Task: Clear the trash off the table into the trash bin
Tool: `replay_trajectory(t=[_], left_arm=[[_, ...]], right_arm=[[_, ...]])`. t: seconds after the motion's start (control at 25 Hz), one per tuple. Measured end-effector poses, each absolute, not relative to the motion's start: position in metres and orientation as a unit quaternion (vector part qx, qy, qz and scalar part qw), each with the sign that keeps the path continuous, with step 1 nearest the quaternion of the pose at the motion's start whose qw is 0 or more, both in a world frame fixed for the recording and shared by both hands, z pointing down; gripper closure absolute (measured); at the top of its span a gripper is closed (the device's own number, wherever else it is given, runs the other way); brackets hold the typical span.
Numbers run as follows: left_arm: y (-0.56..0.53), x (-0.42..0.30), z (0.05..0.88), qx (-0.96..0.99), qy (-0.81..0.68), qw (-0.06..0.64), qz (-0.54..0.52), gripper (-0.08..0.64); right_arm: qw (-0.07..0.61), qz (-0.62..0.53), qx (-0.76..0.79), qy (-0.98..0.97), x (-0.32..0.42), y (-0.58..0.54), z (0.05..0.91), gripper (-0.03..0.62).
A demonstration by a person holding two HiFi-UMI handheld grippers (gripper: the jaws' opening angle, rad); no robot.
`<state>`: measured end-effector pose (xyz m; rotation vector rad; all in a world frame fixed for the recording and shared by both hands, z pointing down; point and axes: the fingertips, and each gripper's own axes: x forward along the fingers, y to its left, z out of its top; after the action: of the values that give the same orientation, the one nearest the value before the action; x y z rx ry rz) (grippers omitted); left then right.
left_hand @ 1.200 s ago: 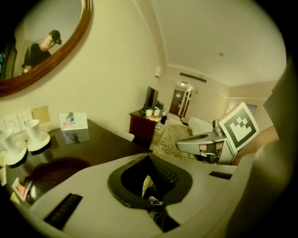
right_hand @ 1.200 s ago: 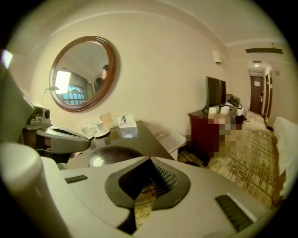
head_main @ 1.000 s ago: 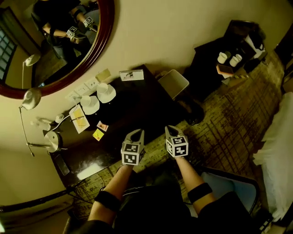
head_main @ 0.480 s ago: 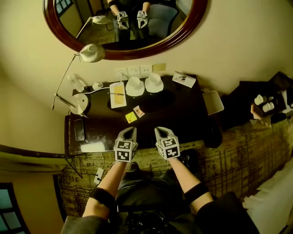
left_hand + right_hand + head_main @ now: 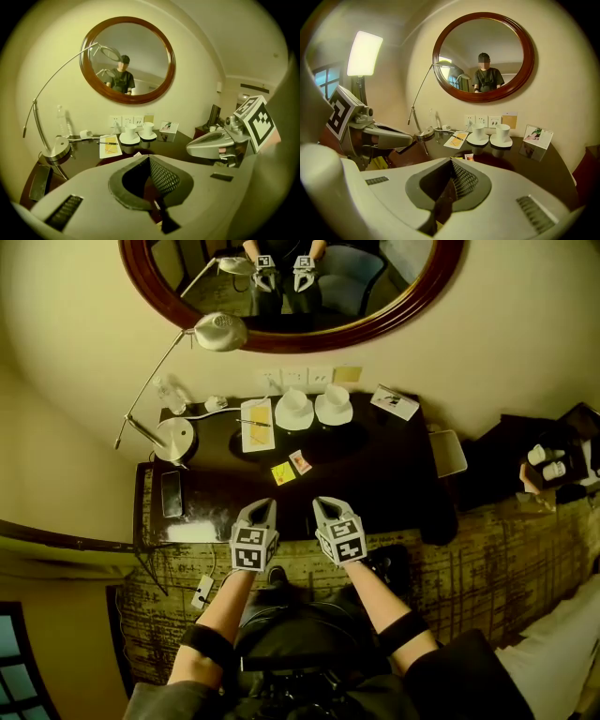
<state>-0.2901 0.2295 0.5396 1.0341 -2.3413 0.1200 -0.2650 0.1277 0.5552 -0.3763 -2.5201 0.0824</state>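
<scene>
Dark and glossy, the desk (image 5: 375, 465) stood against a cream wall under an oval mirror (image 5: 291, 292). At its right end, just beside it on the patterned carpet, stood the pale bin (image 5: 449, 452). Its mouth faced up, but what lay in it could not be made out.

Two small pieces of trash lay on the desk near its middle. They were a yellow packet (image 5: 282, 473) and a red packet (image 5: 300, 461), close beside each other and well apart from the bin.

Behind them, near the wall, two white cups (image 5: 294, 401) each sat on a saucer (image 5: 335, 414), side by side. Nothing could be seen of their insides. Left of the cups lay a notepad (image 5: 256, 425) with a pen (image 5: 254, 423) across it. A card (image 5: 395, 401) stood toward the back right corner. A lamp (image 5: 175, 438) rose from the desk's left end, with a dark flat device (image 5: 172, 493) in front of its base.

The left claw (image 5: 263, 506) and the right claw (image 5: 322, 502) hung side by side over the desk's front edge, short of the packets. Both pointed toward the wall and tilted down. Each claw's jaws were pressed fully together with nothing between them.
</scene>
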Motion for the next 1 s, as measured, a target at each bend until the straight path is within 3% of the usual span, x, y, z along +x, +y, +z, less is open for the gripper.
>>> replay_trajectory(t=[0.56, 0.76, 1.0], left_arm=[[0.219, -0.297, 0.559, 0.402, -0.861, 0.308, 0.05, 0.557], [0.206, -0.319, 0.574, 0.43, -0.839, 0.324, 0.083, 0.481], [0.187, -0.352, 0.613, 0.487, -0.786, 0.336, 0.179, 0.342]], right_arm=[[0.314, 0.041, -0.128, -0.94, -0.263, 0.128, 0.565, 0.591], [0.335, 0.048, -0.123, -0.933, -0.273, 0.132, 0.58, 0.591], [0.348, 0.049, -0.118, -0.929, -0.289, 0.129, 0.593, 0.591]])
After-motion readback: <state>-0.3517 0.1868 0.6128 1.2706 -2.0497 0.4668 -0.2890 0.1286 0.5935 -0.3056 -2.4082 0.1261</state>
